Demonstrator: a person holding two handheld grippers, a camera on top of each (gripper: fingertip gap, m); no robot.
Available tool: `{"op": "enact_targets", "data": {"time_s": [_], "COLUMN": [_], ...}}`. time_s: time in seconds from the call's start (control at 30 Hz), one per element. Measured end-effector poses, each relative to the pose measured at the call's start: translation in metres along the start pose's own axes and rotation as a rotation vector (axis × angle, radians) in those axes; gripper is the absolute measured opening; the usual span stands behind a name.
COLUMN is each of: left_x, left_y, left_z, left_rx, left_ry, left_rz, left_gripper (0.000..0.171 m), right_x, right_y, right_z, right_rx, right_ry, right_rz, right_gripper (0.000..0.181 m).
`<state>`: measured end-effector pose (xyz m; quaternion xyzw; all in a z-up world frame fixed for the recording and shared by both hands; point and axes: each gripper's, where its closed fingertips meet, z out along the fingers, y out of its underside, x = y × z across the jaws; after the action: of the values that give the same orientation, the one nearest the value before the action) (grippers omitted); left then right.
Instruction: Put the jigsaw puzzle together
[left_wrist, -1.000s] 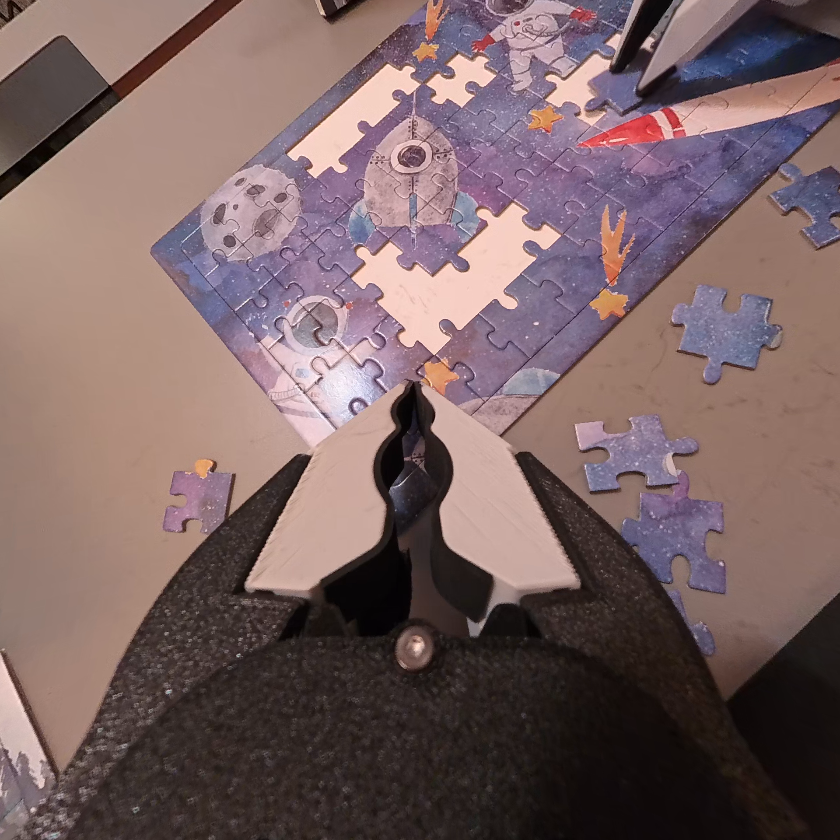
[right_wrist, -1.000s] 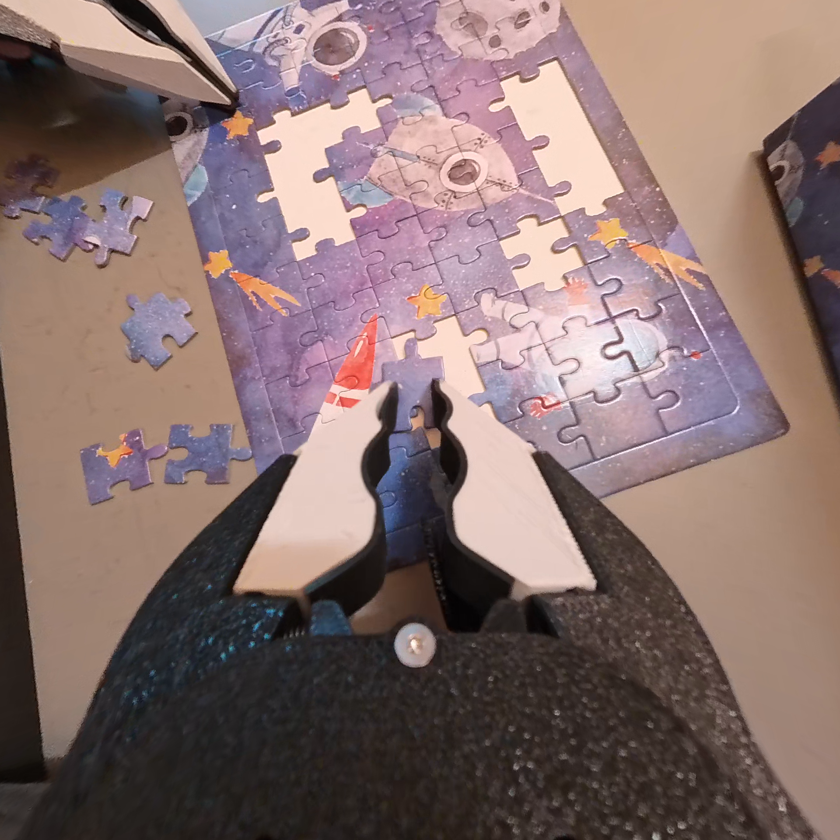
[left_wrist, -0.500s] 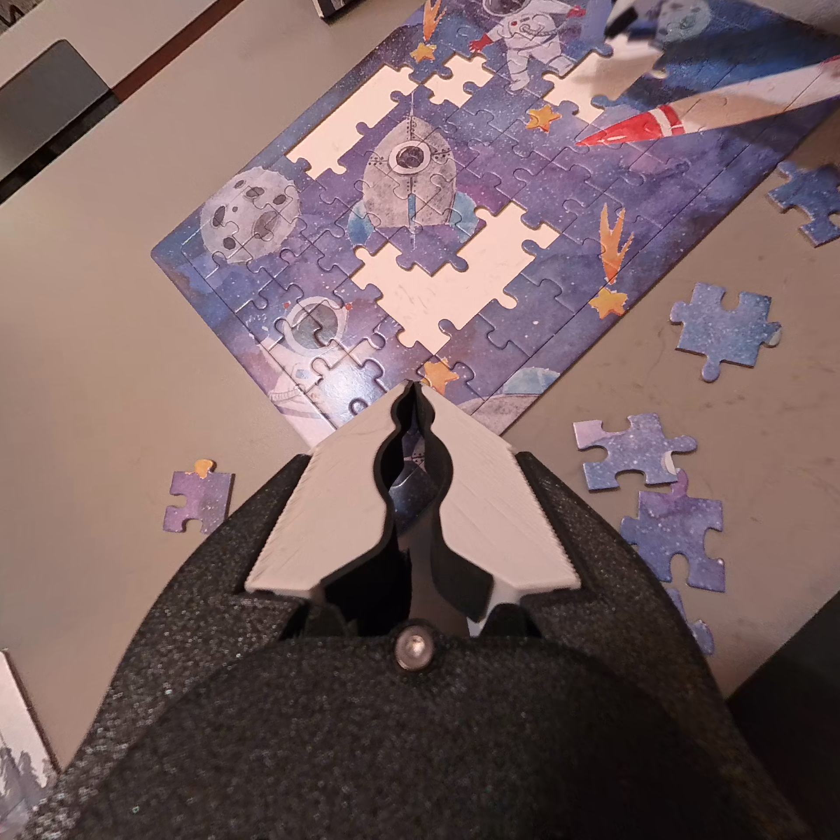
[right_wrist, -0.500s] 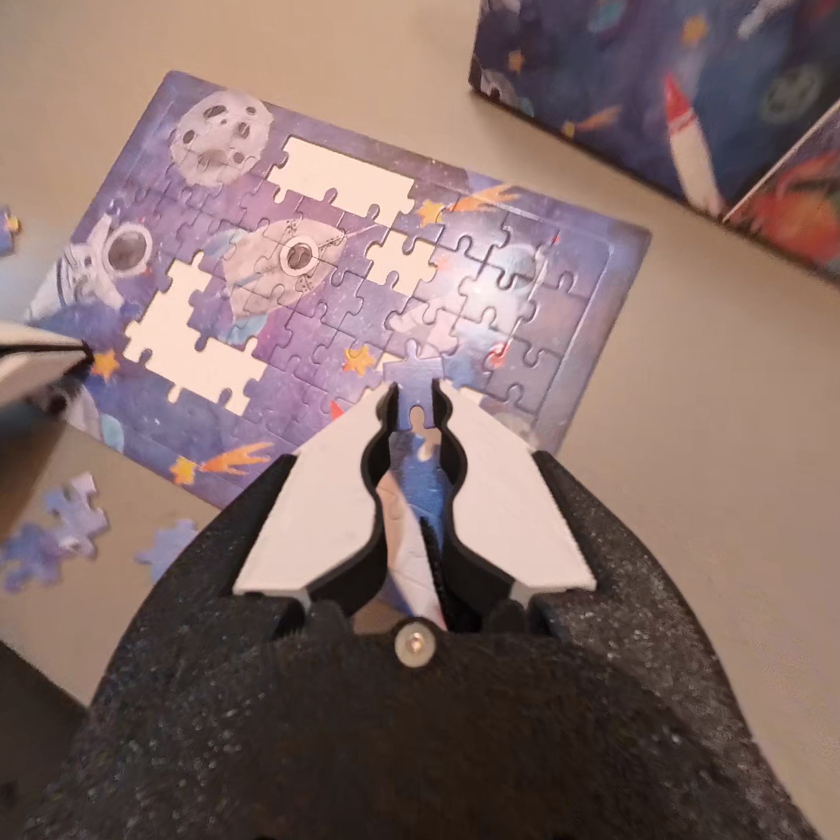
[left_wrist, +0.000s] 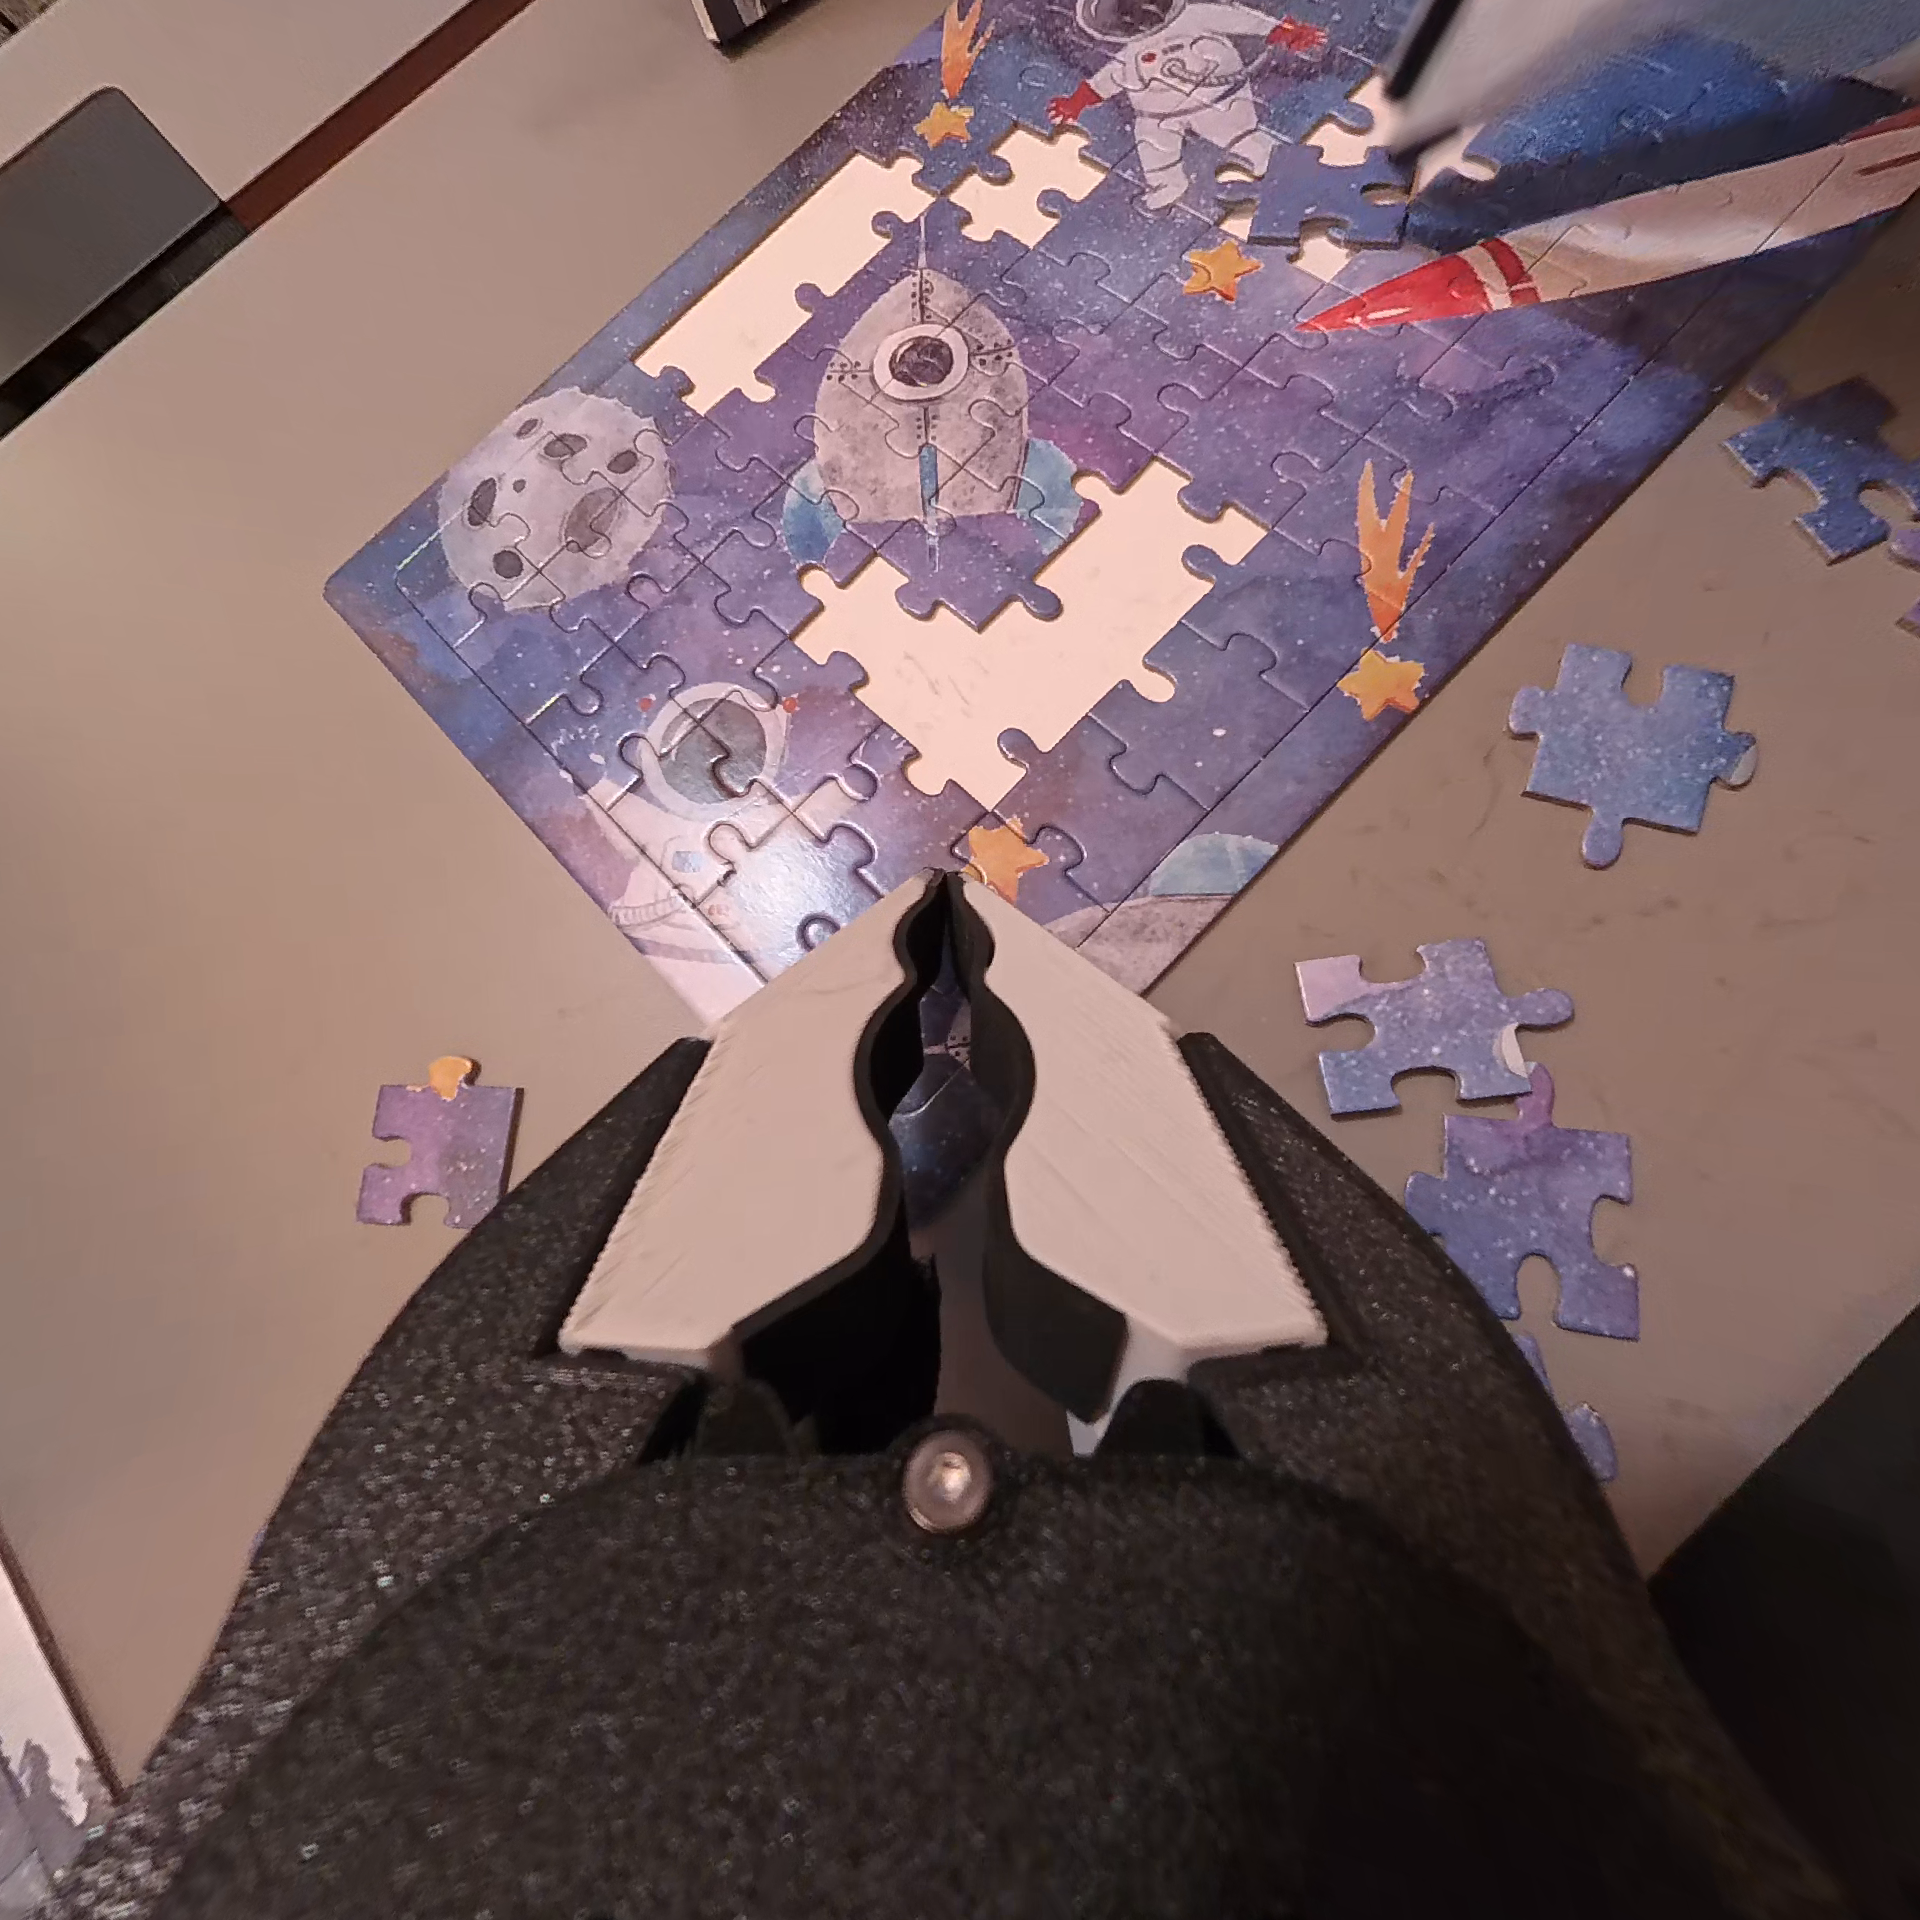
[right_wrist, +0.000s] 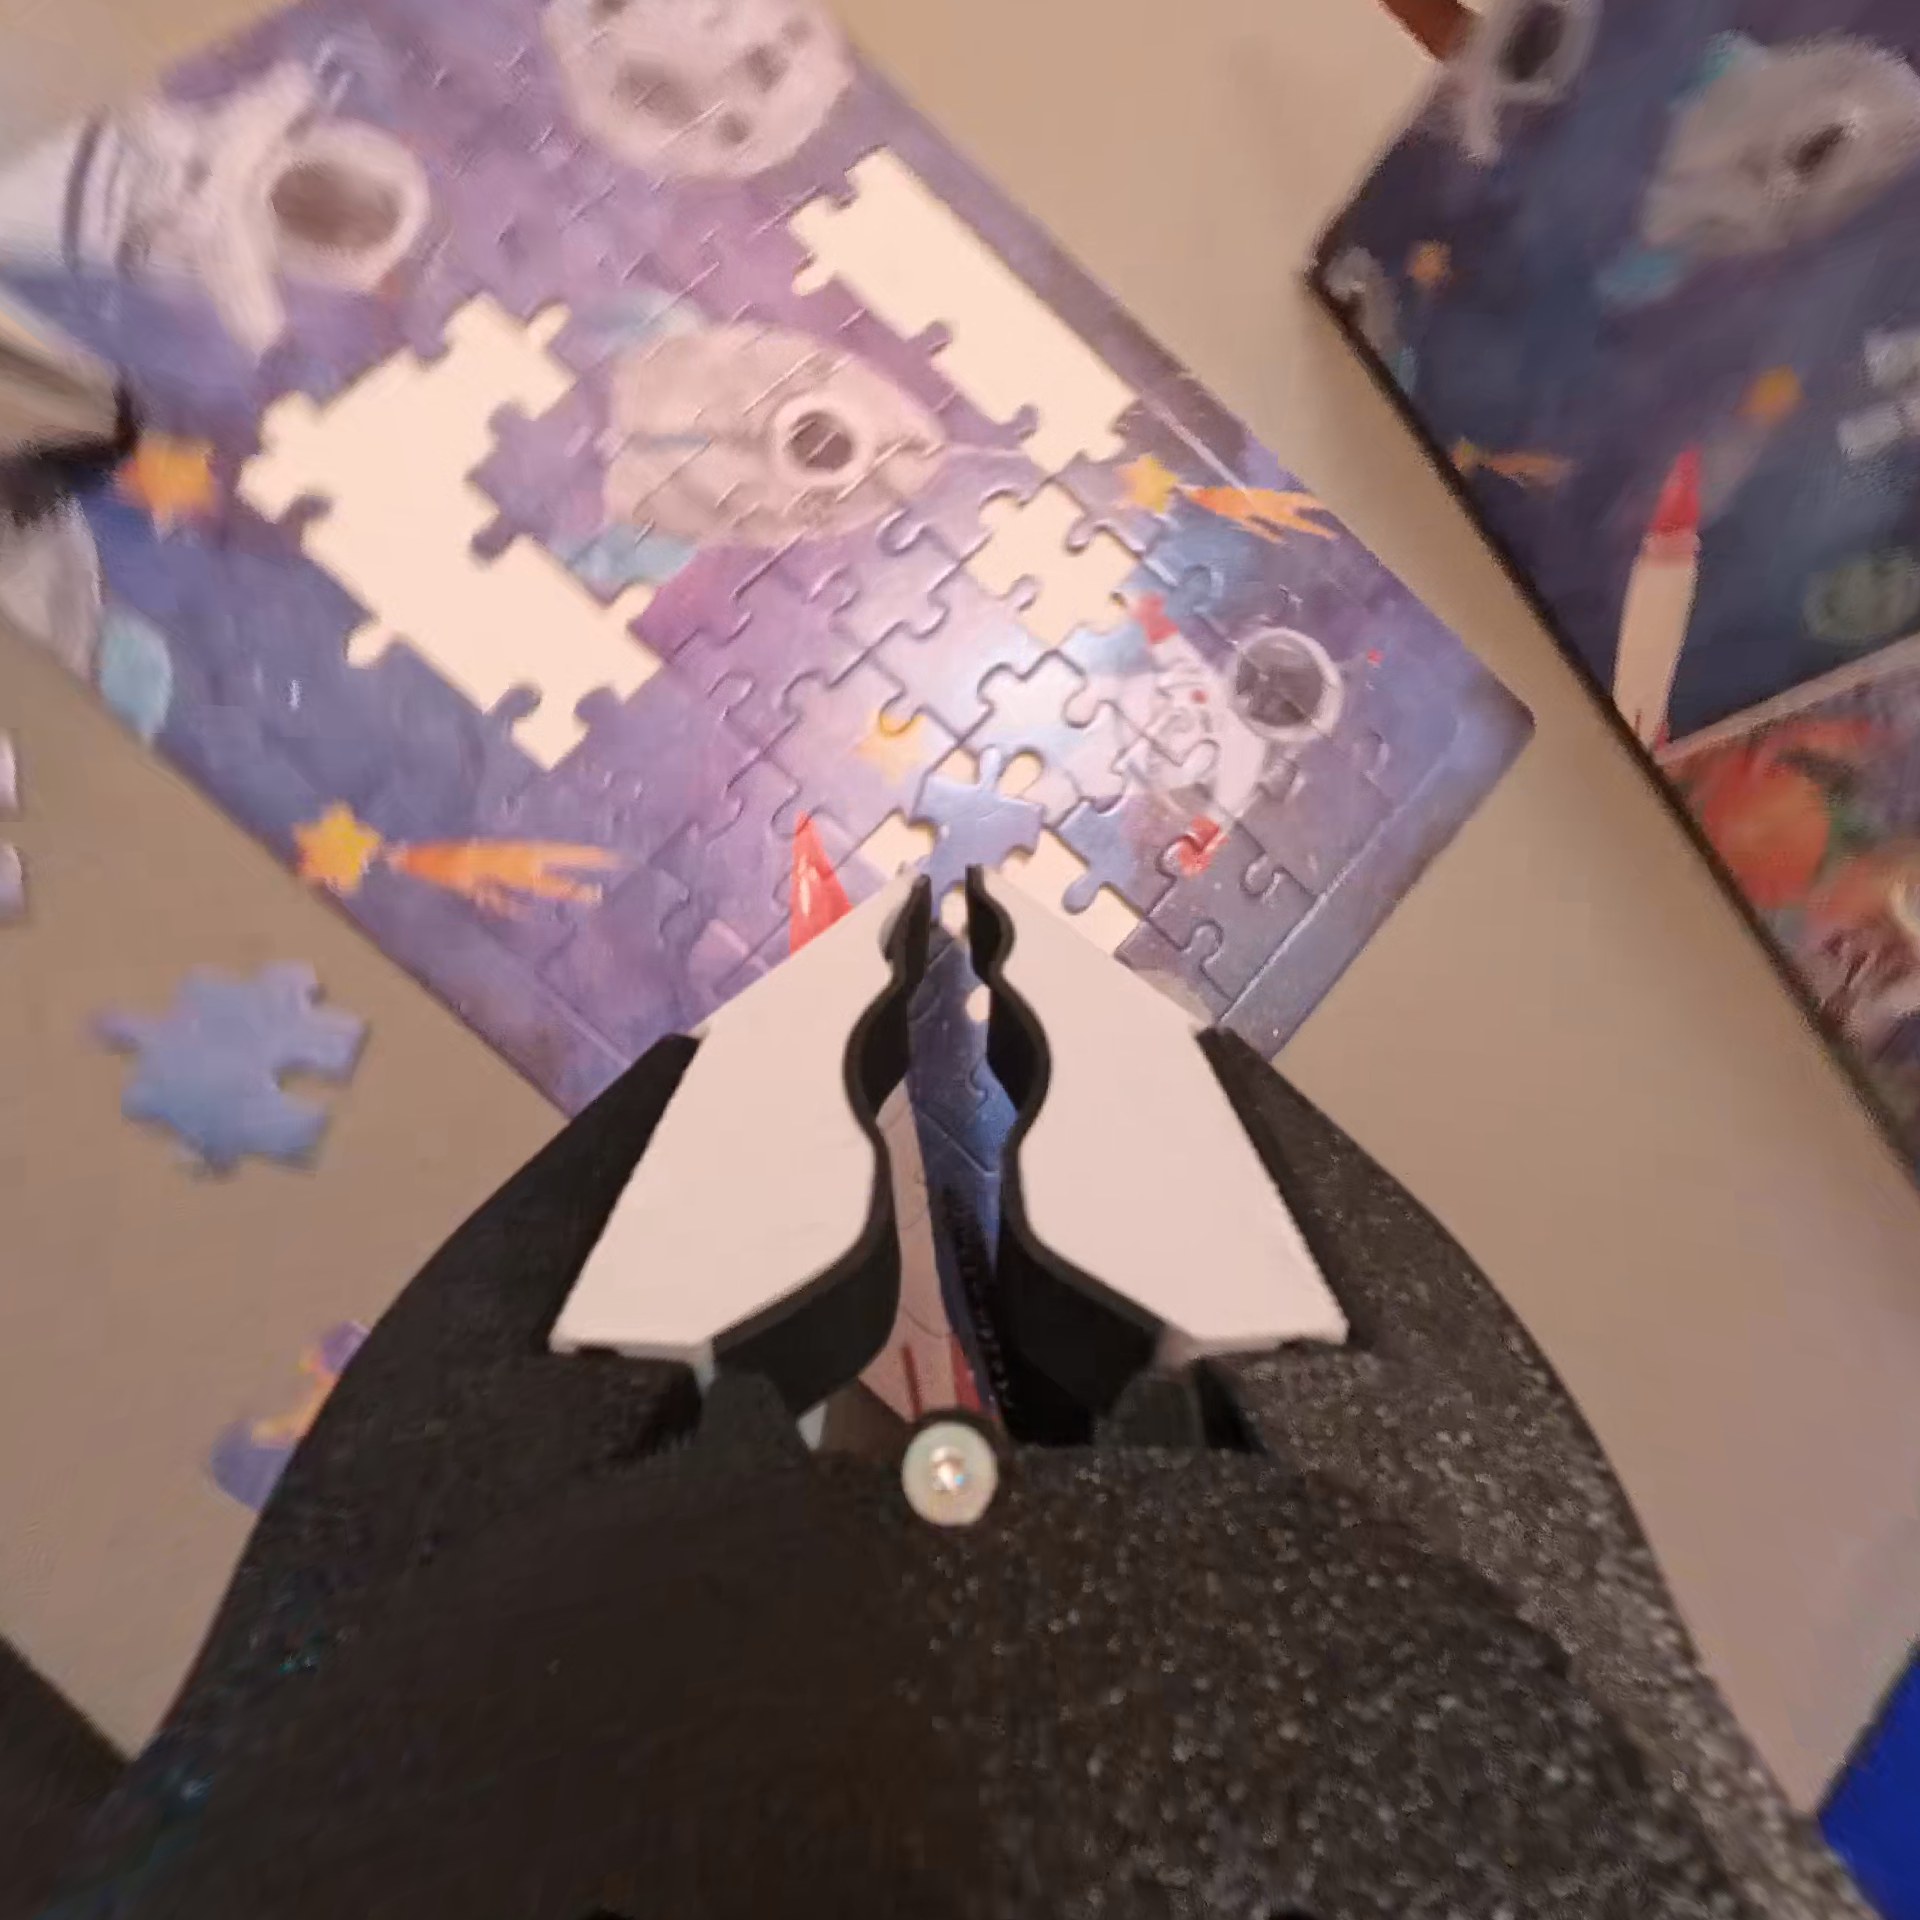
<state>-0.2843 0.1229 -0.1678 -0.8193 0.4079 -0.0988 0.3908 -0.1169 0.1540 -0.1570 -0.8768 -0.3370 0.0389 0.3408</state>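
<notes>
Left gripper (left_wrist: 945, 881) closed, empty, at the near edge of the puzzle (left_wrist: 1122, 416) on the tabletop (left_wrist: 208, 831). Right gripper (right_wrist: 943, 883) nearly closed, pinching a blue piece (right_wrist: 982, 816) at its tips over a white gap beside the red rocket nose. Larger gaps mid-board. Loose pieces (left_wrist: 1631, 748) on the tabletop alongside. Box (right_wrist: 1704, 416) beyond the far edge.
</notes>
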Motion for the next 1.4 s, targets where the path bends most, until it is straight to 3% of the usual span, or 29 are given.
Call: {"op": "enact_targets", "data": {"time_s": [0.1,0.4,0.6,0.77,1.1,1.27,1.4], "left_x": [0.000,0.000,0.000,0.000,0.000,0.000,0.000], "left_y": [0.000,0.000,0.000,0.000,0.000,0.000,0.000], "left_z": [0.000,0.000,0.000,0.000,0.000,0.000,0.000], "left_rx": [0.000,0.002,0.002,0.002,0.002,0.002,0.002], "left_ry": [0.004,0.011,0.007,0.007,0.004,0.004,0.003], "left_rz": [-0.004,-0.013,-0.008,-0.007,-0.004,-0.004,-0.003], "left_gripper": [0.000,0.000,0.000,0.000,0.000,0.000,0.000], "right_x": [0.006,-0.005,0.022,0.023,0.015,0.004,-0.001], "right_y": [0.013,0.006,0.010,0.013,0.002,-0.009,-0.005], "right_z": [0.006,0.002,0.008,0.011,0.001,0.010,0.016], "right_rx": [-0.028,-0.020,-0.053,-0.038,-0.002,0.060,0.022], "right_ry": [0.082,0.060,0.103,0.054,-0.003,-0.034,-0.019], "right_rz": [-0.156,-0.035,0.018,0.090,0.115,0.070,0.074], "right_gripper": [0.000,0.000,0.000,0.000,0.000,0.000,0.000]}}
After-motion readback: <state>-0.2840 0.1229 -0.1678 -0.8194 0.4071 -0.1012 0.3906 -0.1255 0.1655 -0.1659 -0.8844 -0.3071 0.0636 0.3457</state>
